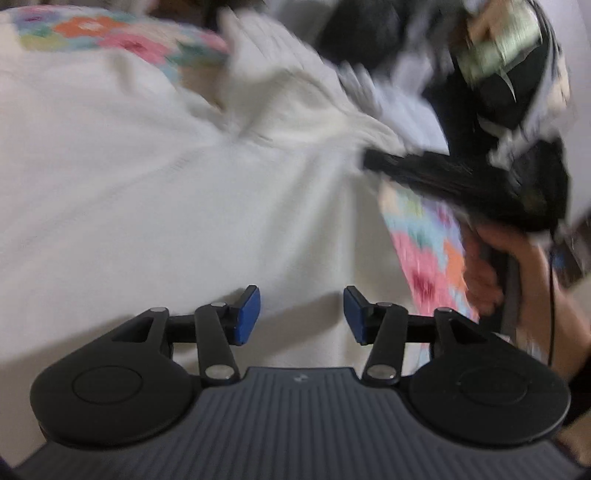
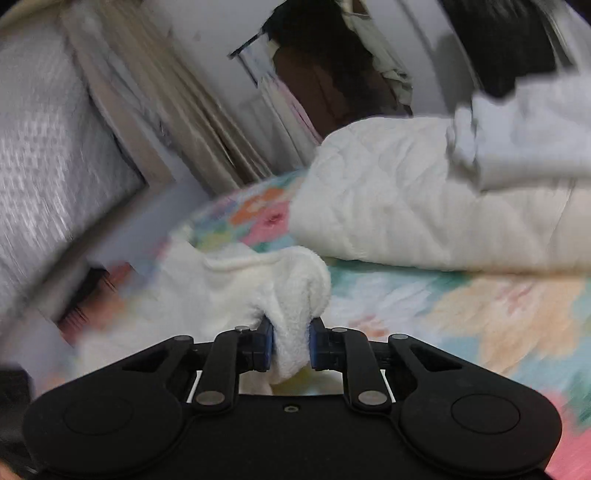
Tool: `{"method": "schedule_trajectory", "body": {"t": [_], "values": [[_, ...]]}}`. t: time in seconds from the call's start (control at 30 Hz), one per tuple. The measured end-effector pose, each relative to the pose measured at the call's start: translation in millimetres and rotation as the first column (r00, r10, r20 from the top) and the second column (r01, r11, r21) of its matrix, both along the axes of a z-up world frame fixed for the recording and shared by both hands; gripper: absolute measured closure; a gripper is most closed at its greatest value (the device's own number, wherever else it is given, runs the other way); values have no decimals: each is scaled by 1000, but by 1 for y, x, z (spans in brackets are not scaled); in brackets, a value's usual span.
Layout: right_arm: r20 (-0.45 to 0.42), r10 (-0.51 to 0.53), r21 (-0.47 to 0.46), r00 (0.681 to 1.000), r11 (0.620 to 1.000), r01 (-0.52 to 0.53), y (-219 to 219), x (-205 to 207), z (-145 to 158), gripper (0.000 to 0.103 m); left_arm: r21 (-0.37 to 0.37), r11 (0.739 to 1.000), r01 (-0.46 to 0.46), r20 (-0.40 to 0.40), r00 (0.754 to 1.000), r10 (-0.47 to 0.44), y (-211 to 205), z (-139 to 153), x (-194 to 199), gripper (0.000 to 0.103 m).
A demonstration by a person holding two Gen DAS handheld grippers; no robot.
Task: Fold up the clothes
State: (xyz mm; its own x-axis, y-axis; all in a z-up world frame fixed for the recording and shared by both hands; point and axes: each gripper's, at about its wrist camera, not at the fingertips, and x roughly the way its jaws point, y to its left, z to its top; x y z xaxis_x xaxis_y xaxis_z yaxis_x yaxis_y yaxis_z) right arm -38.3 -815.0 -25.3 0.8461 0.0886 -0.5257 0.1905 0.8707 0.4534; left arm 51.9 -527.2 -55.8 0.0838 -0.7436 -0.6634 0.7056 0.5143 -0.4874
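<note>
A white fleece garment (image 1: 155, 192) lies spread across the flowered bedspread (image 1: 92, 29) and fills most of the left wrist view. My left gripper (image 1: 301, 314) hovers just above it, open, with nothing between its blue pads (image 1: 248, 315). At the right of that view my right gripper (image 1: 454, 181) pulls the garment's edge, held by a person's hand (image 1: 491, 266). In the right wrist view my right gripper (image 2: 291, 347) is shut on a bunched fold of the white fleece garment (image 2: 236, 284), lifted off the flowered bedspread (image 2: 461, 306).
A folded white quilt (image 2: 424, 206) with a pale folded cloth (image 2: 528, 136) on top lies on the bed beyond the right gripper. Beige curtains (image 2: 184, 103) and a window frame (image 2: 122, 129) stand at the left. Dark cluttered items (image 1: 498, 66) sit at the upper right.
</note>
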Motion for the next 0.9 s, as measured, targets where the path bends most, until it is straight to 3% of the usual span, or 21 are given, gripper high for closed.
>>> {"method": "schedule_trajectory", "body": {"t": [0.1,0.2,0.27,0.33,0.47,0.6,0.67,0.7,0.73,0.9], "values": [[-78,-32,60,996,998,37,-10,8,-18,81,76,997,28,-29,999,-26,-22,-21,-2,52],[-156,-60,116,986,990,78,-21,15,-36,59,106,994,-7,-57,998,13,-28,-29,0,52],[-188,-65,155,980,983,95,-23,12,-41,57,89,996,18,-73,997,-11,-24,-25,2,52],[-192,-55,198,980,976,93,-18,-4,-36,45,78,996,37,-80,996,-31,-18,-23,3,52],[-199,23,216,980,976,21,8,-30,-36,40,30,999,22,-118,993,-19,6,-23,2,51],[-206,103,232,973,971,-54,35,-55,-37,26,-1,1000,-5,-149,989,5,23,-26,1,51],[-245,97,130,965,989,-67,49,-51,-46,37,-7,1000,-22,-164,986,20,29,-28,0,51],[-265,90,73,960,995,-73,56,-49,-50,68,-10,999,-32,-174,984,30,32,-29,0,51],[-266,81,50,960,996,-70,59,-54,-48,87,-15,999,-42,-184,982,39,35,-29,0,51],[-252,34,-38,967,998,-45,75,-85,-28,91,-33,998,-51,-225,973,42,42,-27,-5,51]]}}
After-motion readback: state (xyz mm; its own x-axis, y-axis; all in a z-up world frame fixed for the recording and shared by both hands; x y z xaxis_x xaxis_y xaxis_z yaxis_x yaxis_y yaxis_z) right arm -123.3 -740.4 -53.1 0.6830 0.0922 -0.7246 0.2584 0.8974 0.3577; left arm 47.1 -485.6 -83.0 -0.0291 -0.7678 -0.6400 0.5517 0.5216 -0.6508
